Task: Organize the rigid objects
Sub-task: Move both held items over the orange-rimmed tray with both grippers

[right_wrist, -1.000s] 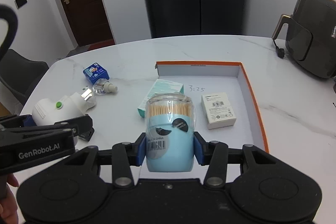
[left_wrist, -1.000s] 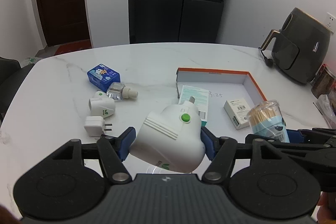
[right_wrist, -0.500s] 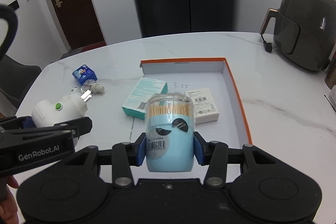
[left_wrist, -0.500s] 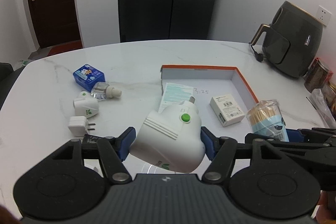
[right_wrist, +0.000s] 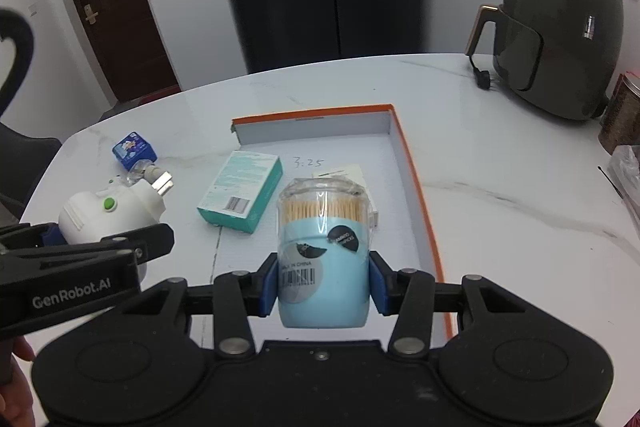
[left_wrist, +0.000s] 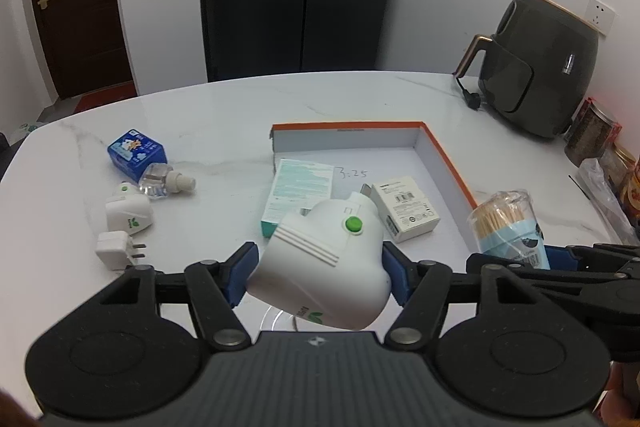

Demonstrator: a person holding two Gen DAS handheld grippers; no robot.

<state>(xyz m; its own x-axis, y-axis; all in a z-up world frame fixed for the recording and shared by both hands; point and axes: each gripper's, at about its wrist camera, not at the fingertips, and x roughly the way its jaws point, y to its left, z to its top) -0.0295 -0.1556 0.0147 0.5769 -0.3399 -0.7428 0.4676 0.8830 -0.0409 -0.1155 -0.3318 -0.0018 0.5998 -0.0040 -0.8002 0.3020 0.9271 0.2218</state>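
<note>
White box (right_wrist: 344, 173) behind toothpick jar (right_wrist: 322, 251)

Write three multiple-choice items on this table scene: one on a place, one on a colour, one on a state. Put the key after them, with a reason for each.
1. Where does the small white barcode box lie?
A. inside the orange-rimmed tray
B. beside the blue carton
C. on the air fryer

2. What colour is the button on the white plug-in device?
A. red
B. green
C. blue

3. What is the right claw doing?
A. open over the tray
B. shut on nothing
C. shut on the toothpick jar

Key: 1 A, it lies on the tray's white floor near the "3:25" mark. 2 B, a green dot shows on top. 3 C, both blue pads press the jar's sides.
</note>
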